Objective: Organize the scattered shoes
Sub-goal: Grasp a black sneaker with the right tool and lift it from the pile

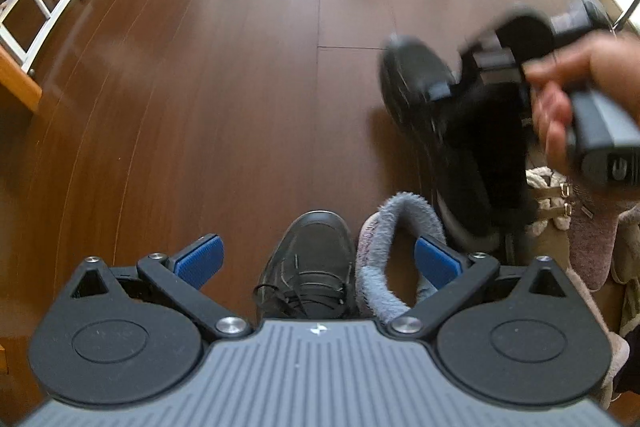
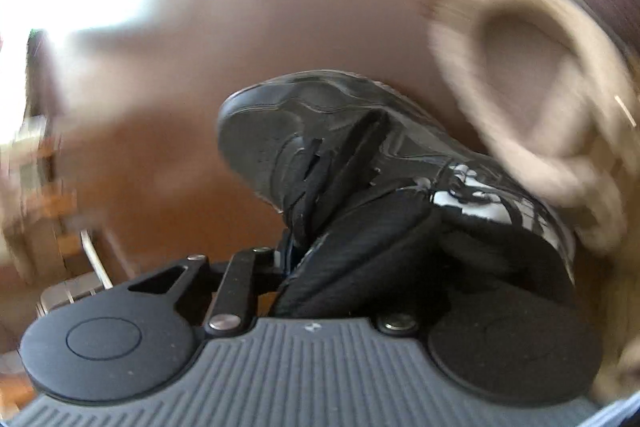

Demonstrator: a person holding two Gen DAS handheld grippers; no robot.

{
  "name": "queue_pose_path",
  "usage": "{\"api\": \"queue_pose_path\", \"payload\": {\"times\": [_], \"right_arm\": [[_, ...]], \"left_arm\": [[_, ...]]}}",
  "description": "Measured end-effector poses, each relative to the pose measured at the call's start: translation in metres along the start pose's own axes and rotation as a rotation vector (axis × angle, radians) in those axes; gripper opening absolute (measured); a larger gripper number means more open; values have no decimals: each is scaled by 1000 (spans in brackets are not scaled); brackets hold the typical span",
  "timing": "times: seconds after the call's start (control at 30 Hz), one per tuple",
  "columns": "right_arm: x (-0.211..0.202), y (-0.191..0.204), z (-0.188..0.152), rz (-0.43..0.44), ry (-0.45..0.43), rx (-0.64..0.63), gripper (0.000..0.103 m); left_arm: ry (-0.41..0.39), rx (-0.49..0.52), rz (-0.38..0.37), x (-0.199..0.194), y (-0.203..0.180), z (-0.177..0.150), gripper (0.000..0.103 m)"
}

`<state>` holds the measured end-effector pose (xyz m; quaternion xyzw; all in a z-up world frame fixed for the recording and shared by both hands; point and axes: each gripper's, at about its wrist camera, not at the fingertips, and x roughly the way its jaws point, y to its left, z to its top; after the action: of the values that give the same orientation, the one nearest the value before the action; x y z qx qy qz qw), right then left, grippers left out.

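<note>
We have the right gripper (image 2: 304, 247) clamped on a black sneaker (image 2: 360, 147), fingers pinching the padded collar and tongue area by the laces. In the left wrist view that same sneaker hangs at 2 o'clock, clear of the wood floor (image 1: 200, 107), toe pointing away, with a person's hand (image 1: 576, 95) on the gripper body. Heavy motion blur in both views, so exact pose is rough.

Left gripper (image 1: 318, 261) holds nothing, blue pads spread wide. Between them at 6 o'clock sits a second black sneaker (image 1: 312, 267) flat on the floor, with a grey fuzzy slipper (image 1: 394, 259) touching its right side. More slippers, beige and pink, crowd at 4 o'clock; in the right wrist view a beige fleece-lined slipper (image 2: 532, 75) sits at 2 o'clock, just beside the held sneaker.

Handling, our read:
- Sneaker: moderate weight, stiff sole, soft collar. The collar grip squashes but holds; expect the toe to swing.
- Upper looks smooth, maybe slick. We avoid pinching the toe cap.
- Slippers: light, floppy, grippy fleece. Take them by the rim.

Likely target for the held sneaker is beside its mate at 6 o'clock, though we can't confirm it.
</note>
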<state>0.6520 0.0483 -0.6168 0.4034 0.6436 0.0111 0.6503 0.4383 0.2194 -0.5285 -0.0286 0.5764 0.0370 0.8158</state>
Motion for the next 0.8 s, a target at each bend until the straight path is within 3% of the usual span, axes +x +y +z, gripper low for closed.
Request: {"api": "queue_pose_path", "payload": {"times": [0.07, 0.4, 0.53, 0.6, 0.7, 0.77, 0.8], "right_arm": [[17, 51, 11, -42, 58, -230, 17], [134, 250, -29, -406, 410, -1590, 19], [154, 285, -76, -531, 462, -1983, 21], [161, 297, -85, -570, 452, -2086, 21], [164, 309, -84, -589, 426, -2101, 24], [159, 313, -80, -592, 371, -2092, 39], [155, 315, -77, -589, 336, -2080, 41]], "left_arm": [[-3, -18, -3, 0, 6, 1, 103], [-71, -138, 15, -11, 57, 18, 103], [-67, -158, 12, -10, 65, 19, 103], [-65, -153, 4, -9, 63, 17, 103], [-65, -146, -10, -13, 62, 15, 103], [-54, -144, -7, -14, 62, 11, 103], [-48, -135, -2, -14, 64, 11, 103]]}}
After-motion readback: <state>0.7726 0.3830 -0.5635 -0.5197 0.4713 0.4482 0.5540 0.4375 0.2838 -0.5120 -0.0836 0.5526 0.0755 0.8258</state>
